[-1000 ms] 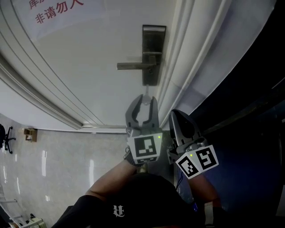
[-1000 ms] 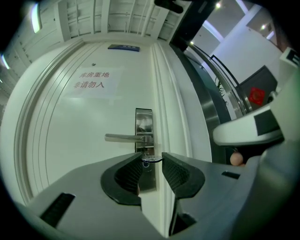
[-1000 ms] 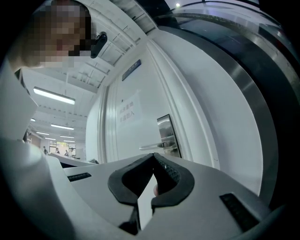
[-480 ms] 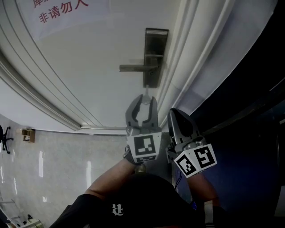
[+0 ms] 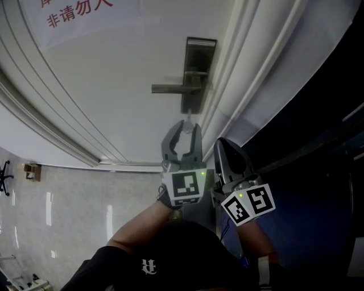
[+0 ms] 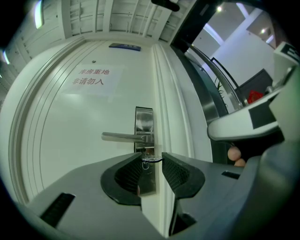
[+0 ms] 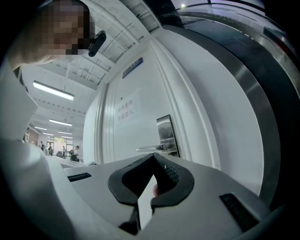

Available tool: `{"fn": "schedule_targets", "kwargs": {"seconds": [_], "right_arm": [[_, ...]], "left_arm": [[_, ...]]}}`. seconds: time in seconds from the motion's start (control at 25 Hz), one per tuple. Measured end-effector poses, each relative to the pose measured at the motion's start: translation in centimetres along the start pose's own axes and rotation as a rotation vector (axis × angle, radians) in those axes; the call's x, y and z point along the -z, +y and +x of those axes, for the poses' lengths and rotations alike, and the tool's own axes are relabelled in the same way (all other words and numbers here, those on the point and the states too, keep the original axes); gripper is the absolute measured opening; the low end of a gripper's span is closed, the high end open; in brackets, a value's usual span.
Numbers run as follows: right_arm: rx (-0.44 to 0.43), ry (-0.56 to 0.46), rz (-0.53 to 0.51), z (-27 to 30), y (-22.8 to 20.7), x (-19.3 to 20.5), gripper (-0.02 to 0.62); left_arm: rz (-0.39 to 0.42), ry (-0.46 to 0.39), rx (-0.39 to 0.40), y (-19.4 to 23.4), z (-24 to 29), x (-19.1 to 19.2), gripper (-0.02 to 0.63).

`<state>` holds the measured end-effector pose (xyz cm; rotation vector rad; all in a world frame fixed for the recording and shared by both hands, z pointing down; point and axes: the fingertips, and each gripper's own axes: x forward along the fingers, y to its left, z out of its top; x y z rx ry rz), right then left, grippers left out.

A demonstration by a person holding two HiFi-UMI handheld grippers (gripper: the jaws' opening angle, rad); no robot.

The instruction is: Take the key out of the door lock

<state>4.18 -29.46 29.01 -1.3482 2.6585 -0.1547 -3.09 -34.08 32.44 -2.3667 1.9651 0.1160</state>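
A steel lock plate [image 5: 199, 57] with a lever handle [image 5: 170, 88] is on the white door. Just below the plate, my left gripper [image 5: 186, 128] has its tips closed on the small metal key [image 5: 186, 121]. In the left gripper view the key head [image 6: 151, 160] spans the gap between the two pads of my left gripper [image 6: 152, 157], in front of the lock plate [image 6: 144, 122] and under the handle [image 6: 122, 137]. Whether the blade still sits in the lock is hidden. My right gripper [image 5: 223, 143] hangs beside the left one, shut and empty, as the right gripper view [image 7: 153, 155] also shows.
A sign with red print [image 5: 74, 14] is stuck on the door's upper left. Ribbed white door-frame moulding [image 5: 227, 85] runs right of the lock, with a dark glass wall [image 5: 318, 113] beyond. Glossy floor tiles [image 5: 57, 210] lie below left.
The head view has shifted slightly. The left gripper stays on the key below the lock plate, and the right gripper has not moved.
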Motion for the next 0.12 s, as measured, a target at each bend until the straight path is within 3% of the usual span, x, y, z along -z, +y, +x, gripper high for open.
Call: {"fn": "schedule_targets", "kwargs": {"seconds": [0.12], "right_arm": [[0.004,-0.002,-0.001,0.39,-0.11,-0.04,0.014]], "left_arm": [[-0.001,-0.003,0.005,0.12,0.41,0.01,0.118]]}}
